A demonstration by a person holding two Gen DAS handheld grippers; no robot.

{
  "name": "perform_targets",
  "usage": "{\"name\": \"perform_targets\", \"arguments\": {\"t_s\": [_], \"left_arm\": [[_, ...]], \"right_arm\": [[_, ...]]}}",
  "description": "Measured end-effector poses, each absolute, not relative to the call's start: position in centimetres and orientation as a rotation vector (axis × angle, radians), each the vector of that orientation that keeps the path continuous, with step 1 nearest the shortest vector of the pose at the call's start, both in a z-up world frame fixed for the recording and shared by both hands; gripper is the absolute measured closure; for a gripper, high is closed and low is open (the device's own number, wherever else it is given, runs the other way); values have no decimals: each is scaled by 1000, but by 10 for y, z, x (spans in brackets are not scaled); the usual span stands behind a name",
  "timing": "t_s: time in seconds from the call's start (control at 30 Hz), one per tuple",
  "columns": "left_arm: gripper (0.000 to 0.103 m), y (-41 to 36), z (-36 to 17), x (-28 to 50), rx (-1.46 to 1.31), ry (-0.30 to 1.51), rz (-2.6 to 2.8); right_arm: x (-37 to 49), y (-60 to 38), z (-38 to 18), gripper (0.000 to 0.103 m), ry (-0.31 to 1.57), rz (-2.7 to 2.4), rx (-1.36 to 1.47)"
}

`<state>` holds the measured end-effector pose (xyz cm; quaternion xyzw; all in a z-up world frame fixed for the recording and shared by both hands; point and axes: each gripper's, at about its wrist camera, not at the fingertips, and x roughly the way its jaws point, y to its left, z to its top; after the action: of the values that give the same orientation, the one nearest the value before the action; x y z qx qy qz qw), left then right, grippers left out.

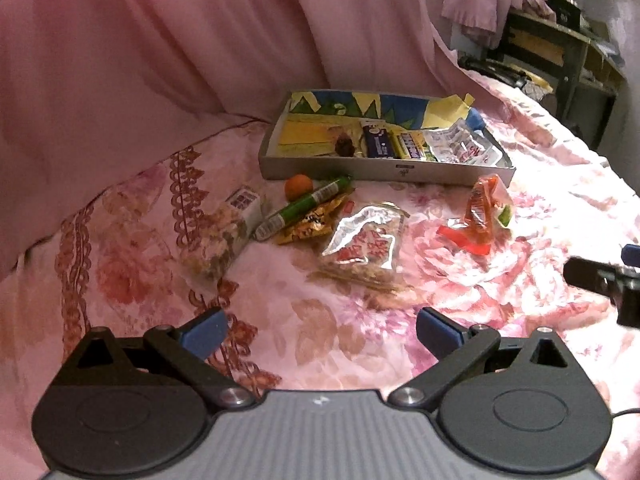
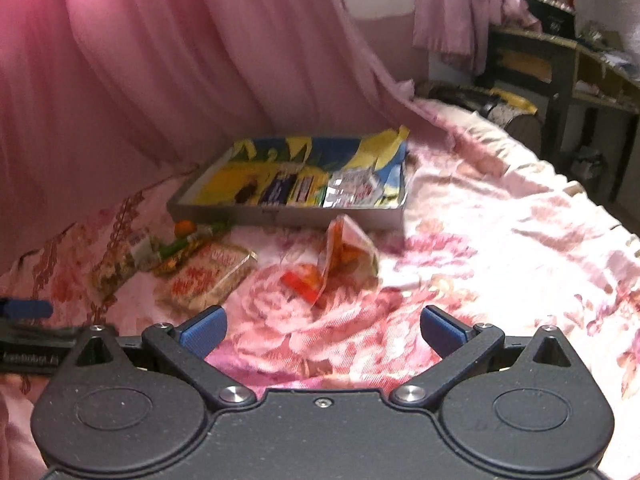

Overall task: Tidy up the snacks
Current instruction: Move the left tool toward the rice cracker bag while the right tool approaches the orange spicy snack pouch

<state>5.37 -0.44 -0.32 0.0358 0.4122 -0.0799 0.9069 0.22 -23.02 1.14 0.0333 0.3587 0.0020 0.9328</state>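
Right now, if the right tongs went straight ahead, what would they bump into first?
Probably the orange snack packet, lying on the flowered bedspread just ahead of the open right tongs. Behind it sits the snack box. Depth is hard to judge here.

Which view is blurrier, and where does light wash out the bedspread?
Right wrist view: motion-blurred, the tray snacks smeared, the bedspread blown out on the right. Left wrist view: sharper, packet print readable, with glare on the silver packet; fisheye bends both.
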Motion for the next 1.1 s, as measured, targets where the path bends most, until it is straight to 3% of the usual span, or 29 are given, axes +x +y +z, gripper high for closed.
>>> {"name": "perform_targets", "arguments": {"t_s": [0.73, 1.1], "left_arm": [[0, -33, -38, 148, 69, 898, -270], [0, -47, -63, 168, 150, 950, -258]], "right_arm": [[79, -252, -1, 1, 828, -91, 103], [134, -282, -28, 1, 908, -94, 348]]}}
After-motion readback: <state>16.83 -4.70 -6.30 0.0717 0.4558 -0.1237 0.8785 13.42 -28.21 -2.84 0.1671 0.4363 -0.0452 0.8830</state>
